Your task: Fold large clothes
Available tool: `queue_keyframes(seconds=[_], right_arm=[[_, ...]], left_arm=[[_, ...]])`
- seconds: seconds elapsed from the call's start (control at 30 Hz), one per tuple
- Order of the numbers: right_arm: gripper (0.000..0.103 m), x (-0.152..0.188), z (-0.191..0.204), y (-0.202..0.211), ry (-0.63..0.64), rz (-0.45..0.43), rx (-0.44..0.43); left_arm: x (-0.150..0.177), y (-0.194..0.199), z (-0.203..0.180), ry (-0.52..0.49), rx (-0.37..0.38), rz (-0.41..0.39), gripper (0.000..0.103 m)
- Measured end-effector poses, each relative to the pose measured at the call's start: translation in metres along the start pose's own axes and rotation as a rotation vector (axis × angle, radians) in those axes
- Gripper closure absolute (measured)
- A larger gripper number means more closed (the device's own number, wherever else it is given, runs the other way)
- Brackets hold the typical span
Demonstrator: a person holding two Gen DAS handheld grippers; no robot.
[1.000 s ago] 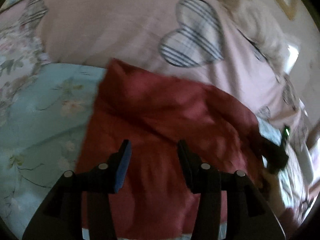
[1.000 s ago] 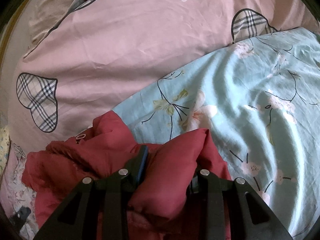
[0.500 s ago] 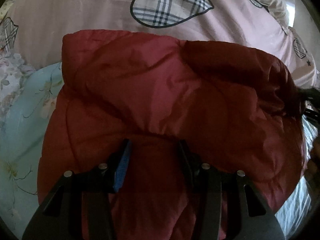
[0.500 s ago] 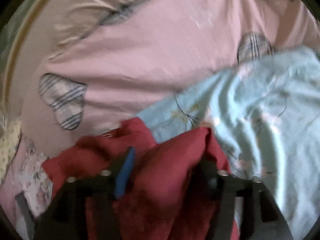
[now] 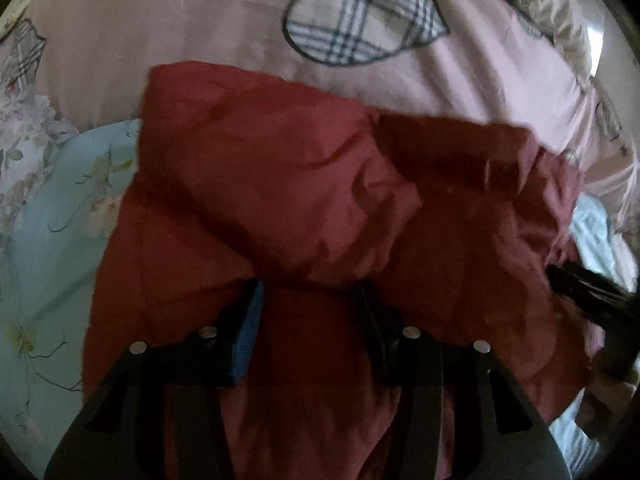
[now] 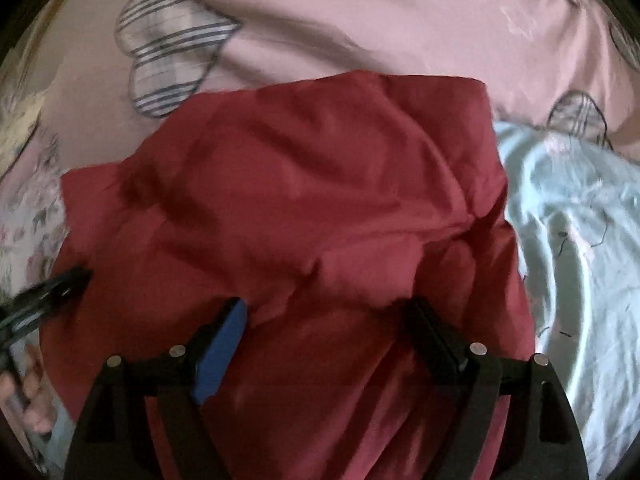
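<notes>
A dark red padded jacket (image 5: 320, 200) lies bunched on the bed and fills both views (image 6: 320, 208). My left gripper (image 5: 310, 296) has its jaws apart with a thick fold of the jacket between them. My right gripper (image 6: 324, 316) also has its jaws wide apart, with a bulge of the jacket between the pads. The right gripper shows as a dark shape at the right edge of the left wrist view (image 5: 588, 288). The left gripper shows at the left edge of the right wrist view (image 6: 48, 296), with the person's hand (image 6: 36, 396) below it.
A pink duvet (image 5: 200, 12) with plaid hearts (image 5: 360, 24) covers the far side of the bed (image 6: 360, 20). A light blue floral sheet (image 5: 52, 248) lies under the jacket, on the right in the right wrist view (image 6: 580, 240).
Both grippers have moved over the jacket, which was pulled up and folded over toward the pink duvet. The right gripper's jaws have opened wider than a second ago.
</notes>
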State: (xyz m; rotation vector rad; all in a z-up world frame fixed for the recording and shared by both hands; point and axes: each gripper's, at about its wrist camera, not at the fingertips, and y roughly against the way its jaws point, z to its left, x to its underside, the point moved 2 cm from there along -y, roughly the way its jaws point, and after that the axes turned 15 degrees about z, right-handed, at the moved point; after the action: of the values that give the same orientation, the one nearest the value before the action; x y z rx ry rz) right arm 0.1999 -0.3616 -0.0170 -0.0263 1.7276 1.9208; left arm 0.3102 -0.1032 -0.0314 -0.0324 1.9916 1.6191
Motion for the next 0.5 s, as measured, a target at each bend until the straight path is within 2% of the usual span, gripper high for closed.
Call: queue_keyframes(seconds=[0.1,0.17,0.23,0.5], right_arm=[[0.019,-0.013,-0.008,-0.009,-0.036,0.02,-0.004],[0.019,-0.02,-0.009,-0.015,-0.052,0.037,-0.013],[0.019,-0.026,-0.013,-0.022,-0.06,0.056,-0.023],[0.018,-0.035,-0.02,-0.04,-0.085,0.055,-0.034]], left_arm=[[0.0,0.009,0.019,0.039,-0.014,-0.029,0.057],[-0.008,-0.004,0.037,0.076,-0.056,0.004,0.057],[-0.014,-0.019,0.048,0.09,-0.019,0.043,0.056],[-0.033,-0.047,0.057,0.113,-0.019,0.095,0.056]])
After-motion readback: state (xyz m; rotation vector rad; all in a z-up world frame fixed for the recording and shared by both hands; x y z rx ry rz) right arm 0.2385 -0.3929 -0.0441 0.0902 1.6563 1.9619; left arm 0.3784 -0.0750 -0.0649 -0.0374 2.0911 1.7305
